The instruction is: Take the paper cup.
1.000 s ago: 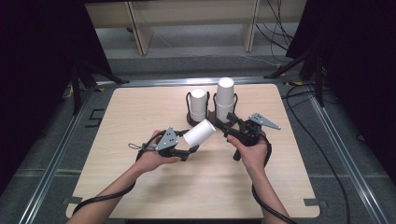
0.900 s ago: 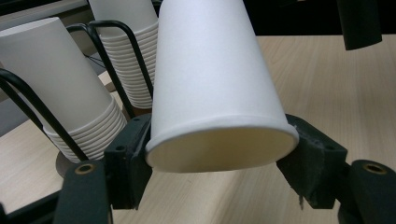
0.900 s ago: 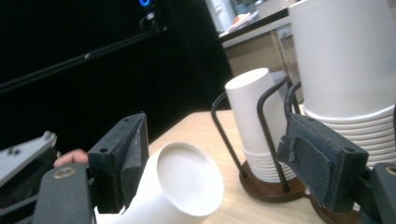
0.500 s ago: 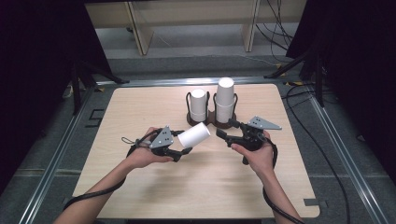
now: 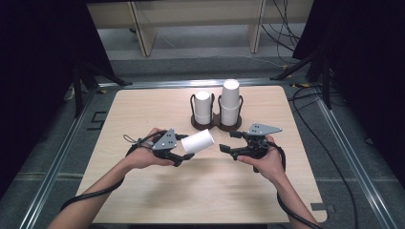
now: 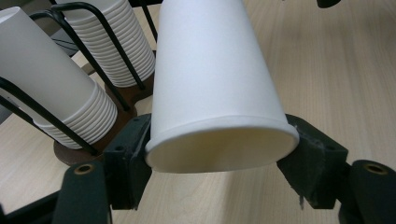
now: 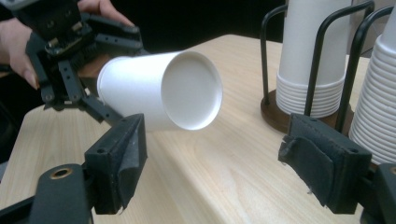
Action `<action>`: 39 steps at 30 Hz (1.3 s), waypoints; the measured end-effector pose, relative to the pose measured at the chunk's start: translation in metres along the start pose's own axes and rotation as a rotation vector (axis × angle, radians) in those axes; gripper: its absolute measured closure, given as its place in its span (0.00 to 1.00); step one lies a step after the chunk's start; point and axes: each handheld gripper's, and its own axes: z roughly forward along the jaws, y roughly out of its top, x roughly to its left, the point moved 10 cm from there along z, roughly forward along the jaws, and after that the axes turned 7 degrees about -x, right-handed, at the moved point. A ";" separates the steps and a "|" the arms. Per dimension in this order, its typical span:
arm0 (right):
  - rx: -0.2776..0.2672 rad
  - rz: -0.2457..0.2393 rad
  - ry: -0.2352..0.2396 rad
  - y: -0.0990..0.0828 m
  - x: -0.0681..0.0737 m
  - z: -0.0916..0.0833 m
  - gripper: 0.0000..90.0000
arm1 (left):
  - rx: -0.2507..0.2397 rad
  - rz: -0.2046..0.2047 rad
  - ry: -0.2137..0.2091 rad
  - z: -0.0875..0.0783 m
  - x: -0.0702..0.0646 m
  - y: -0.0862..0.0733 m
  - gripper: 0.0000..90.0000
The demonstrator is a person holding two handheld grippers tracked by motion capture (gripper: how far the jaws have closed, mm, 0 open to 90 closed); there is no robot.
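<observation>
Cup [image 5: 198, 141] held; two stacks [image 5: 203, 107] in rack [image 5: 216, 123].

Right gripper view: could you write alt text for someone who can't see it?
A white paper cup lies sideways in the left claw, its closed bottom facing the camera. The right claw is open below it, apart. Two cup stacks stand in a wire holder at right.

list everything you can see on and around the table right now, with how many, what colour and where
paper cup: one, white, on its side, clamped in the left gripper
cup stacks: two, white, in the holder, right one taller
cup holder: one, dark base, black wire loops, table's far middle
table: one, light wood
cables: several, black, floor on the right
left gripper: black, shut on the cup
right gripper: black, jaws just been opening, nothing between them
hands: two, near edge
</observation>
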 end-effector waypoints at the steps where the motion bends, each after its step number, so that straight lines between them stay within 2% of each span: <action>1: 0.000 -0.011 0.009 0.000 0.000 0.000 0.24 | 0.006 0.002 -0.007 -0.001 0.000 0.000 0.34; 2: 0.010 -0.005 0.015 -0.001 0.002 -0.001 0.24 | 0.012 0.008 -0.012 -0.001 -0.001 0.000 0.34; 3: 0.011 -0.023 0.014 -0.001 0.001 -0.001 0.24 | 0.018 0.013 -0.019 -0.002 0.000 0.000 0.34; 4: 0.034 0.019 0.019 -0.004 0.005 -0.002 0.24 | 0.007 0.008 -0.014 -0.001 0.000 0.001 0.34; 5: 0.033 -0.014 0.024 -0.004 0.003 -0.002 0.24 | 0.012 0.008 -0.018 -0.002 0.000 0.001 0.34; 6: 0.034 -0.001 0.036 -0.005 0.006 -0.002 0.24 | 0.019 0.010 -0.023 -0.003 0.000 0.001 0.34; 8: 0.031 -0.034 0.047 -0.005 0.006 -0.001 0.25 | 0.026 0.022 -0.027 -0.004 0.000 0.001 0.34; 9: 0.049 -0.044 0.036 -0.006 0.005 -0.003 0.25 | 0.025 0.022 -0.033 -0.004 0.000 0.001 0.34; 10: 0.033 -0.039 0.061 -0.006 0.007 0.000 0.25 | 0.022 0.020 -0.036 -0.005 0.000 0.002 0.34; 12: 0.053 -0.055 0.056 -0.009 0.007 -0.001 0.25 | 0.025 0.030 -0.049 -0.006 -0.001 0.002 0.34; 14: 0.058 -0.044 0.074 -0.010 0.011 -0.001 0.25 | 0.034 0.028 -0.054 -0.007 -0.002 0.002 0.34; 16: 0.076 -0.058 0.063 -0.012 0.010 -0.002 0.25 | 0.038 0.033 -0.059 -0.008 -0.002 0.002 0.34; 18: 0.073 -0.070 0.086 -0.012 0.011 -0.002 0.25 | 0.038 0.037 -0.069 -0.009 -0.003 0.002 0.34; 19: 0.081 -0.065 0.084 -0.012 0.012 -0.003 0.25 | 0.041 0.038 -0.073 -0.009 -0.004 0.002 0.34; 24: 0.085 -0.100 0.104 -0.013 0.014 -0.001 0.25 | 0.064 0.053 -0.107 -0.010 -0.006 0.002 0.34; 26: 0.090 -0.099 0.124 -0.014 0.016 -0.001 0.25 | 0.075 0.060 -0.116 -0.011 -0.007 0.002 0.34; 27: 0.110 -0.081 0.132 -0.016 0.018 -0.002 0.25 | 0.081 0.068 -0.122 -0.011 -0.007 0.002 0.34; 28: 0.115 -0.103 0.122 -0.017 0.016 -0.002 0.25 | 0.087 0.073 -0.130 -0.012 -0.008 0.002 0.34; 30: 0.121 -0.091 0.129 -0.018 0.019 -0.002 0.25 | 0.106 0.087 -0.150 -0.013 -0.009 0.001 0.34; 31: 0.122 -0.116 0.132 -0.018 0.017 -0.002 0.25 | 0.108 0.089 -0.154 -0.012 -0.010 0.001 0.34; 33: 0.139 -0.095 0.140 -0.020 0.020 -0.003 0.25 | 0.118 0.097 -0.164 -0.012 -0.011 0.000 0.34; 35: 0.139 -0.115 0.152 -0.021 0.020 -0.002 0.25 | 0.131 0.103 -0.177 -0.012 -0.012 -0.001 0.34; 38: 0.149 -0.110 0.156 -0.022 0.021 -0.002 0.25 | 0.153 0.130 -0.189 -0.014 -0.013 -0.002 0.34; 39: 0.153 -0.109 0.155 -0.023 0.021 -0.002 0.25 | 0.156 0.124 -0.197 -0.014 -0.014 -0.003 0.34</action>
